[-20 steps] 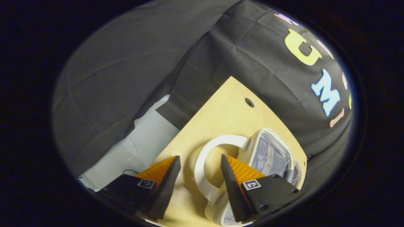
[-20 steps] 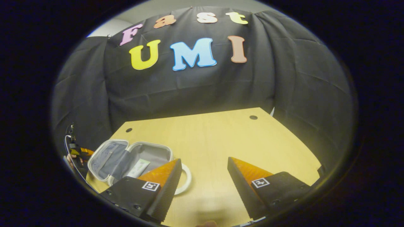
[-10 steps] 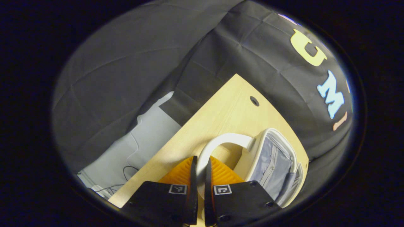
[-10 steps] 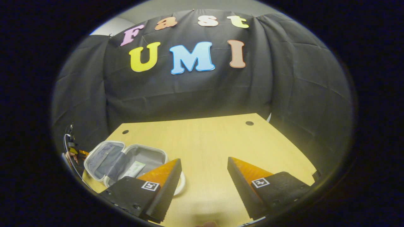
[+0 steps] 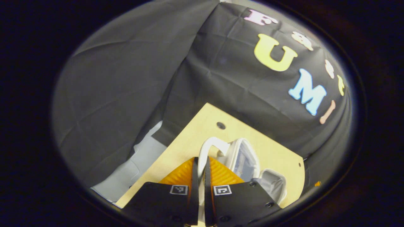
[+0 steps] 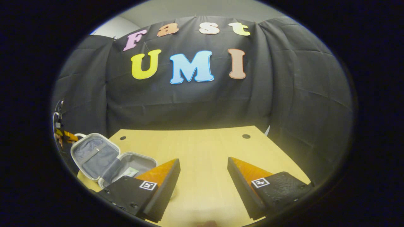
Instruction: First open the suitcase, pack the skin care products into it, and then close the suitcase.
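A: Where does the suitcase (image 6: 109, 164) stand?

B: At the near left corner of the counter (image 6: 202, 151), seen from the right gripper view. It is a small white case with rounded corners, and its lid (image 6: 93, 156) is raised partway, showing a grey fabric lining with a zip pocket. A pale green packet (image 6: 130, 171), likely one of the skin care products, lies in the bottom half.

A: And the left gripper (image 5: 201, 171)?

B: Its orange ribbed fingers are pressed together on the white handle (image 5: 206, 148), a smooth, thin, curved loop fixed to the lid's edge. The right gripper (image 6: 202, 176) hovers over bare counter with its jaws wide apart, holding nothing.

A: So the closing has begun?

B: I judge so. The lid stands tilted, neither flat open nor down.

A: How to do it well?

B: Swing the handle over in an arc about the hinge rather than pushing straight down, or the light case may slide on the smooth wood. The handle is thin and slick, so the grip could slip; keep the squeeze firm. The free gripper could steady the bottom half or press the lid once it meets the rim. Whether the soft lining or the packet will catch at the edge I cannot tell.
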Demonstrator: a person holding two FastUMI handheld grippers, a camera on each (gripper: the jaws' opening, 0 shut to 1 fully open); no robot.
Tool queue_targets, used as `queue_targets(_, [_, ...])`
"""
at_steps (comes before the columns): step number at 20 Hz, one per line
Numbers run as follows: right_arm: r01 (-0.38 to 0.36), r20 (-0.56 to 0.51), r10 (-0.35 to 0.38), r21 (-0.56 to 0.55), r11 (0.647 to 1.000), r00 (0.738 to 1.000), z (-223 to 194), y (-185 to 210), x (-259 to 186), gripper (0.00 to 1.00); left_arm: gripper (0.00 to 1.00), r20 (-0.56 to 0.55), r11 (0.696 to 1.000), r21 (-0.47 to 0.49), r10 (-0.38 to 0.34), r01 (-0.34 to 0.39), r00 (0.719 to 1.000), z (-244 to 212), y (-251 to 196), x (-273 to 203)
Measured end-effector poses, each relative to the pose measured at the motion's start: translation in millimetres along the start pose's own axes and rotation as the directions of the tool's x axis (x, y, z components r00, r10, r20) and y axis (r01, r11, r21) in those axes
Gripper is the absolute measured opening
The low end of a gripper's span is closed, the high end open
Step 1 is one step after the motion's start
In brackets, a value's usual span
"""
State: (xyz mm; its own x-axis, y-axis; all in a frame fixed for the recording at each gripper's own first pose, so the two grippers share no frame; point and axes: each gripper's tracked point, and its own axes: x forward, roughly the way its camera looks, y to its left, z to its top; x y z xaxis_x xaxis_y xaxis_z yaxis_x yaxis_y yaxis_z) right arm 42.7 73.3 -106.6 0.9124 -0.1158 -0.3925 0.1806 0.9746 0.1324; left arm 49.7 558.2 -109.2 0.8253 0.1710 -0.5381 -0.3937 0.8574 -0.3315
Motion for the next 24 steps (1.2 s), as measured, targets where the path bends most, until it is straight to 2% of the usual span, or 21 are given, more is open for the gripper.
queue_targets(4, [-0.027,0.025,0.026,0.014,1.0,0.999,10,-10,2,0.93,0.15,0.126,0.988,0.105,-0.127,0.114,0.984,27,-120,-57])
queue_targets(7, [-0.041,0.031,0.04,0.024,0.999,0.999,10,-19,2,0.93,0.15,0.125,0.959,0.188,-0.238,0.212,0.963,5,-214,-83])
queue_targets(13, [-0.047,0.033,0.046,0.024,0.999,0.998,7,-45,-2,0.93,0.15,0.05,0.889,0.28,-0.389,0.361,0.92,-90,-348,-97])
queue_targets(17, [-0.058,0.02,0.057,0.03,0.998,0.998,4,-63,-3,0.93,0.16,-0.032,0.851,0.263,-0.463,0.454,0.886,-175,-410,-75])
queue_targets(21, [-0.063,0.012,0.063,0.014,0.998,0.998,1,-80,-2,0.93,0.15,-0.12,0.841,0.276,-0.451,0.466,0.885,-266,-444,-38])
queue_targets(24, [-0.088,-0.008,0.088,-0.01,0.996,0.996,-7,-89,-1,0.92,0.15,-0.186,0.852,0.304,-0.387,0.427,0.903,-326,-448,-11])
